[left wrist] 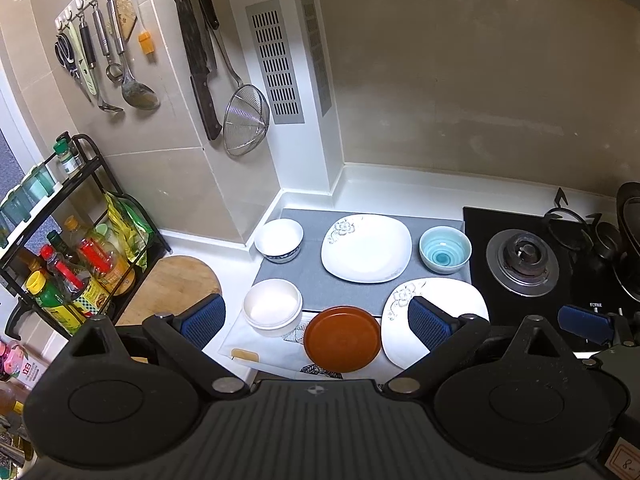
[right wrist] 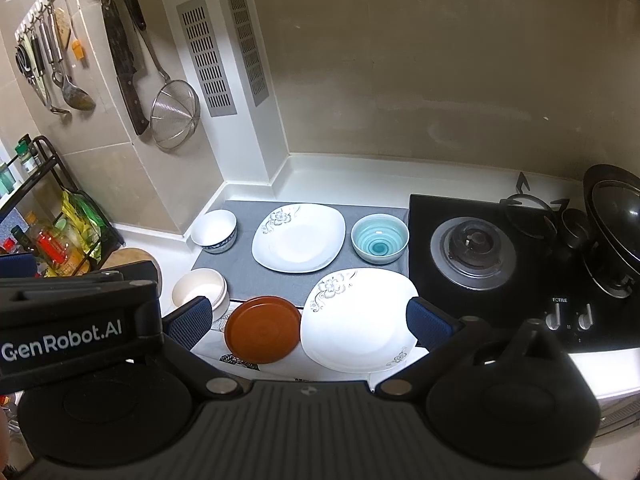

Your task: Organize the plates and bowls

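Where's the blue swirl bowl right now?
The blue swirl bowl sits at the grey mat's back right corner, between the rear white plate and the black stove.

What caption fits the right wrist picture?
Open right hand-held gripper hovers over a brown plate and white flowered plate beside the stove.

"GenRobot.AI" on the left tongs' body [right wrist: 64,336]; "FOTILE" on the stove [right wrist: 560,300].
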`<state>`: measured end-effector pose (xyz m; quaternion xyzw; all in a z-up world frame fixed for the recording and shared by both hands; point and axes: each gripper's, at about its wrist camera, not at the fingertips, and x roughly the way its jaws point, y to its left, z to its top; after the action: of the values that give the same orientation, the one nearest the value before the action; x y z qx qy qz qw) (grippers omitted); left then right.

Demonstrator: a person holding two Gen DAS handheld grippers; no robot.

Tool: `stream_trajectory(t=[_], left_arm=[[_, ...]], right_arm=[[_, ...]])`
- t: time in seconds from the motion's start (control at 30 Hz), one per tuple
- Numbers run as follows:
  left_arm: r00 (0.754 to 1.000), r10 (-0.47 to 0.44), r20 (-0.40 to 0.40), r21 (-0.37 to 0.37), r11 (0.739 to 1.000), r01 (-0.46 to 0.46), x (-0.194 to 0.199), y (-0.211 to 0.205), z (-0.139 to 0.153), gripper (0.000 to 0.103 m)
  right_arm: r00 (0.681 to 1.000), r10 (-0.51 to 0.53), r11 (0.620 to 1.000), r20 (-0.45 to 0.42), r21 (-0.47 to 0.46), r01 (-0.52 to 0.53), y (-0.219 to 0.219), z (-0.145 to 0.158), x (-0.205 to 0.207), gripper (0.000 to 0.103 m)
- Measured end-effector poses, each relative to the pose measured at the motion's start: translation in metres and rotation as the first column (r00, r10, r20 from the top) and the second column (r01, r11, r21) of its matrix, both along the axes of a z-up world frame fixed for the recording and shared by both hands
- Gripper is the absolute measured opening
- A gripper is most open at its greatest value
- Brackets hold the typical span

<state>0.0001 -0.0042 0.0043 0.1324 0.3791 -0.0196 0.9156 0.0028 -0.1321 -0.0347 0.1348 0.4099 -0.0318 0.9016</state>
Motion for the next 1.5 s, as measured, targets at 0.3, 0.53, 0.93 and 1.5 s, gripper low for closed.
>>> stream_trajectory(t=[0.3,0.53,0.93,1.5], left_arm=[[1.000,-0.009,0.022,0.011,1.000,0.009,-0.001,-0.003,-0.001,0.098],[1.000,-0.006,0.014,0.007,1.000,0.005,0.003,0.000,-0.008,0.098],[0.961,-0.235,-0.144,-0.144,0.966,0.215,0.056,0.026,-0.097,0.101],[0.657,-0.539,-0.527,-0.533,0.812,0.239,0.291,0.000,-0.298,0.070]], right_arm=[[1.000,-0.001,1.000,0.001,0.010,0.001,-0.003,-0.002,-0.004,0.103],[1.000,-0.002,1.000,-0.008,0.011,0.002,-0.002,-0.008,-0.001,0.103],[0.998,0.047,0.985,-0.043,0.167,-0.039,-0.008,-0.105,0.019,0.103],[0.957,-0.258,0.945,-0.134,0.172,0.279,-0.112,-0.252,0.064,0.103]])
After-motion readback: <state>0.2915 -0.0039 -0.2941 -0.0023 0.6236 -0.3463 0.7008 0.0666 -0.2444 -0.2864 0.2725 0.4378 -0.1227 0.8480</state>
